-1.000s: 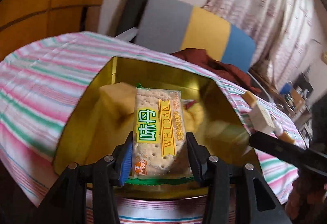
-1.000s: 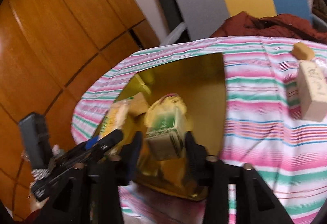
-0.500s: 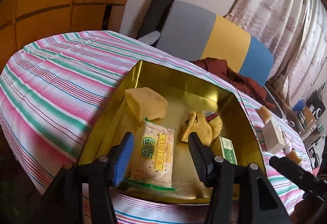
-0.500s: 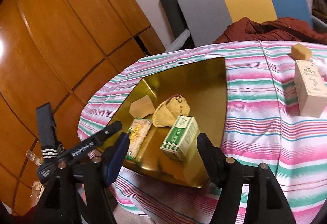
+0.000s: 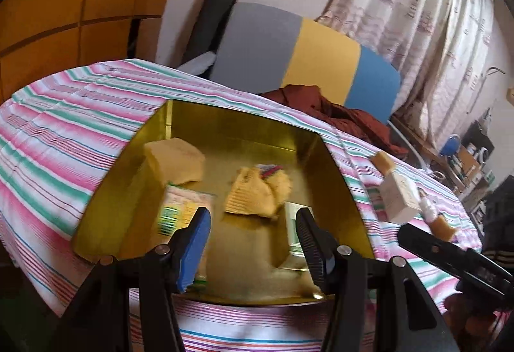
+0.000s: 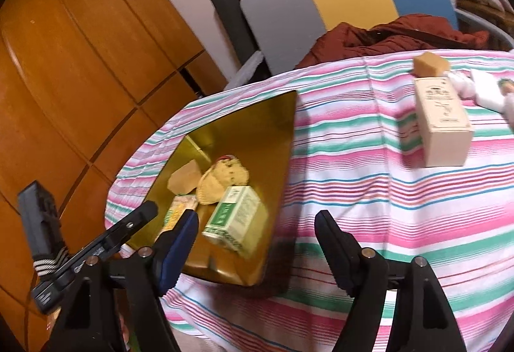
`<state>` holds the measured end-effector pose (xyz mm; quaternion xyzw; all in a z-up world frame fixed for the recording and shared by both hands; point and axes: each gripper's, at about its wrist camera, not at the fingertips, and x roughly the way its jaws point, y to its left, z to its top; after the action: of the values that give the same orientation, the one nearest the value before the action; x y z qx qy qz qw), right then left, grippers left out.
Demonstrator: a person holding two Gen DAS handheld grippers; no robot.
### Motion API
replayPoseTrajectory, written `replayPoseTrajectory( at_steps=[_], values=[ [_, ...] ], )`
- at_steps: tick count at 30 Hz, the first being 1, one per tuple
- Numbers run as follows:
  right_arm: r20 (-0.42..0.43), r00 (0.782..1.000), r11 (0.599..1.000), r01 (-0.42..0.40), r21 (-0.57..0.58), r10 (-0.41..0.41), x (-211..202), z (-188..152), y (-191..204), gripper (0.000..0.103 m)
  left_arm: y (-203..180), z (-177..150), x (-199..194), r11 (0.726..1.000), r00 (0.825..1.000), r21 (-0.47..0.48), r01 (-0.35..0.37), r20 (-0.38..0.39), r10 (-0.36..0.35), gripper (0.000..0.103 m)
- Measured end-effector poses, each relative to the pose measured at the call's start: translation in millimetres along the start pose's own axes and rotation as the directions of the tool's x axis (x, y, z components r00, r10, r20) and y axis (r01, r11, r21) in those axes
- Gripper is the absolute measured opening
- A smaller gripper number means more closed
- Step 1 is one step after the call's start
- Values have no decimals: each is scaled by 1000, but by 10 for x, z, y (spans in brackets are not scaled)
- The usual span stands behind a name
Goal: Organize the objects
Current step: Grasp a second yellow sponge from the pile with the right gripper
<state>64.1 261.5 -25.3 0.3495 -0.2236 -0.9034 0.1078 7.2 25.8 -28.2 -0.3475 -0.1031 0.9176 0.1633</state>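
A gold tin tray [image 5: 244, 117] [image 6: 289, 114] sits on the striped tablecloth. In it lie a yellow sponge block [image 5: 175, 159] [image 6: 184, 180], a cracker packet [image 5: 180, 204] [image 6: 178, 210], a yellow round pouch [image 5: 257, 191] [image 6: 221, 178] and a green-and-white box [image 5: 294, 223] [image 6: 237, 217]. My left gripper [image 5: 253, 217] hangs open over the tray's near edge, holding nothing. My right gripper [image 6: 257, 217] is drawn back from the tray's near right corner with its jaws opening. The green box shows between its fingers, but the pads do not touch it.
On the cloth right of the tray stand a beige carton [image 5: 398, 194] [image 6: 441, 124], a tan block [image 5: 382, 161] [image 6: 429, 64] and a small bottle [image 5: 430, 210]. Behind the table are a grey, yellow and blue chair back [image 5: 289, 47] and a rust-red garment [image 6: 385, 34]. Wood panelling [image 6: 80, 63] stands at left.
The left gripper let go of the cracker packet and the right gripper let go of the green box. Both things now lie in the tray. Both grippers opened and drew back towards the near edge.
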Motion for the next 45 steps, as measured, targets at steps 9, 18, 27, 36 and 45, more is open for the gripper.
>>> replayPoseTrajectory(
  at_steps=[9,18,27,36,45],
  values=[
    [23,999,999,47,26,-48,-182,54,-266,76,-447,-116,72,989,989,48,138,-65,-135,56],
    [37,986,986,162,44,-163,-405,76,-698,76,-809,-202,90,976,979,126,179,-121,-164,56],
    [27,952,945,300,128,-306,-703,8,-1405,79,-1188,-316,142,951,960,195,240,-190,-204,56],
    [129,879,881,430,198,-459,-1179,146,-2014,80,-1669,-426,221,900,921,272,340,-288,-261,56],
    [152,815,826,535,177,-560,-1522,493,-2641,86,-1818,-491,309,894,903,263,363,-337,-268,56]
  ],
)
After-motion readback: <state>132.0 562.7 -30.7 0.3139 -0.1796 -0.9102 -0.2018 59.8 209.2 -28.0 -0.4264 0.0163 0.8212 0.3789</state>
